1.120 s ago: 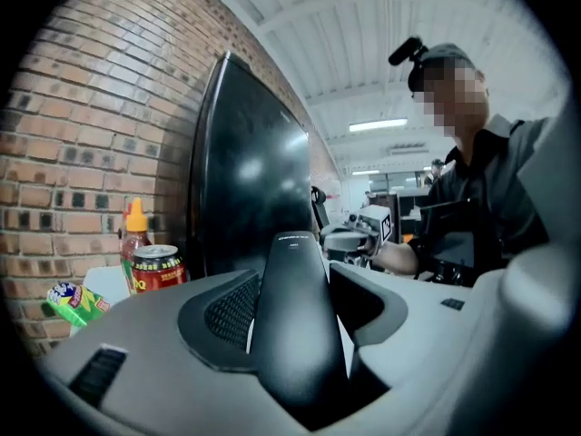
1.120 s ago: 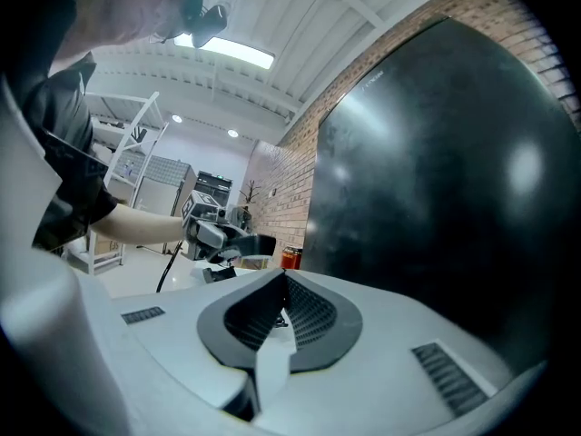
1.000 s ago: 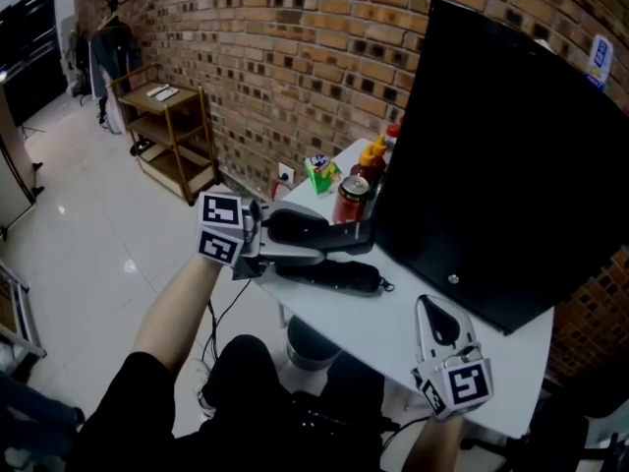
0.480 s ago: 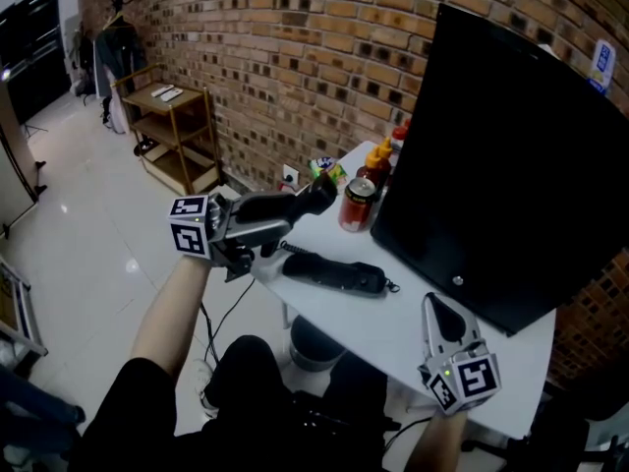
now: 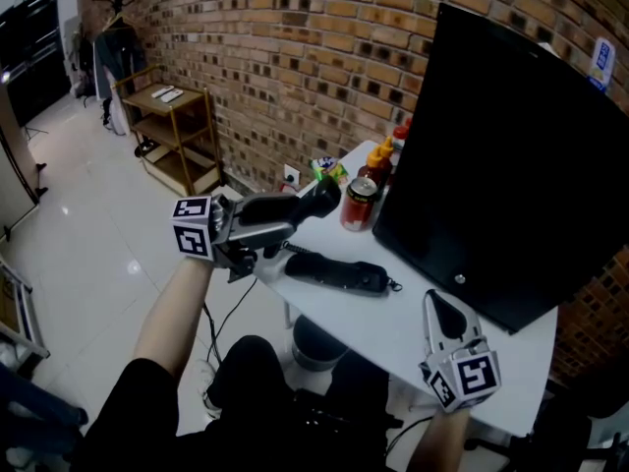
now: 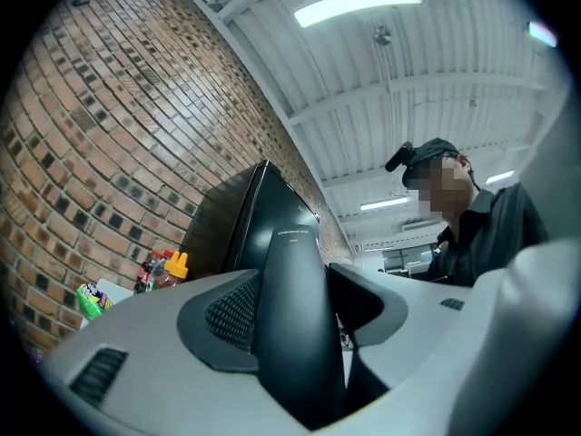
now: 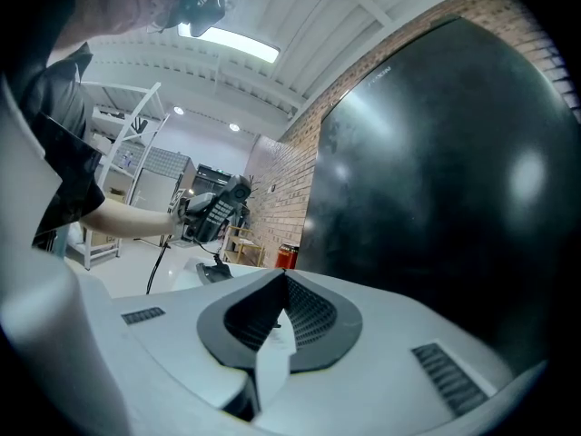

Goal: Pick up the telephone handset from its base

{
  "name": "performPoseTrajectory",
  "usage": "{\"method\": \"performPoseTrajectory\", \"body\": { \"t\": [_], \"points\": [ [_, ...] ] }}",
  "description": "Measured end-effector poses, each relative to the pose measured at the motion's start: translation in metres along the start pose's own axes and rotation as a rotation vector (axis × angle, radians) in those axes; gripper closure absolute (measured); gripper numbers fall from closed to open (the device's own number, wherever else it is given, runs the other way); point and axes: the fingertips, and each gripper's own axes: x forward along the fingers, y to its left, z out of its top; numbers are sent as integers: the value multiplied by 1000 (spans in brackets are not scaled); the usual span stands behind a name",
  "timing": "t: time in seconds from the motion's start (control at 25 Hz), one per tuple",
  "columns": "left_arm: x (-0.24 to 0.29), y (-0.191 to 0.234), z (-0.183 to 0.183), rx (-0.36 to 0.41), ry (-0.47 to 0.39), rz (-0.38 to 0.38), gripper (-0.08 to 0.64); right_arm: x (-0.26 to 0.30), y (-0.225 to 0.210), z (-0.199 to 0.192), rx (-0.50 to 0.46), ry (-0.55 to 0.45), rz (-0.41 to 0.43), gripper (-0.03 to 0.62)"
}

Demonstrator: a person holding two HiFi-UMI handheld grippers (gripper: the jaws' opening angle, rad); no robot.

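Note:
The black telephone handset (image 5: 295, 207) hangs tilted in the air over the table's left corner, its far end raised. My left gripper (image 5: 267, 224) is shut on it. In the left gripper view the handset (image 6: 292, 316) stands clamped between both pads. The black base (image 5: 339, 273) lies flat on the white table (image 5: 413, 334), below and right of the handset. My right gripper (image 5: 444, 321) rests shut near the table's front right edge, holding nothing. In the right gripper view its jaws (image 7: 272, 327) meet, and the lifted handset (image 7: 213, 209) shows far off above the base (image 7: 214, 272).
A large black monitor (image 5: 511, 155) fills the table's right side. A red can (image 5: 360, 205), sauce bottles (image 5: 383, 157) and a green packet (image 5: 329, 170) stand at the far end by the brick wall. A wooden shelf unit (image 5: 172, 131) stands on the floor at the left.
My left gripper has lifted the handset off the base, carrying it up and to the left and tilting its far end up. The right gripper has stayed put.

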Motion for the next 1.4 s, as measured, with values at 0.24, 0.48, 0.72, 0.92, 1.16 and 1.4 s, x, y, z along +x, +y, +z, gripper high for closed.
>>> {"method": "performPoseTrajectory", "body": {
  "t": [0.24, 0.48, 0.72, 0.92, 1.16, 1.4],
  "points": [
    [-3, -2, 0, 9, 7, 2, 307, -2, -3, 5, 22, -24, -4, 583],
    [-7, -1, -1, 3, -9, 13, 307, -6, -4, 6, 39, -34, 10, 583],
    [-17, -4, 2, 8, -37, 33, 307, -10, 5, 9, 28, -47, 30, 583],
    [-22, -3, 3, 2, -57, 49, 307, -7, 4, 9, 25, -46, 35, 583],
    [-31, 0, 5, 5, -89, 74, 307, -7, 4, 9, 21, -46, 37, 583],
    [-25, -3, 9, 10, -74, 53, 307, -11, 3, 7, 31, -45, 28, 583]
  ]
}}
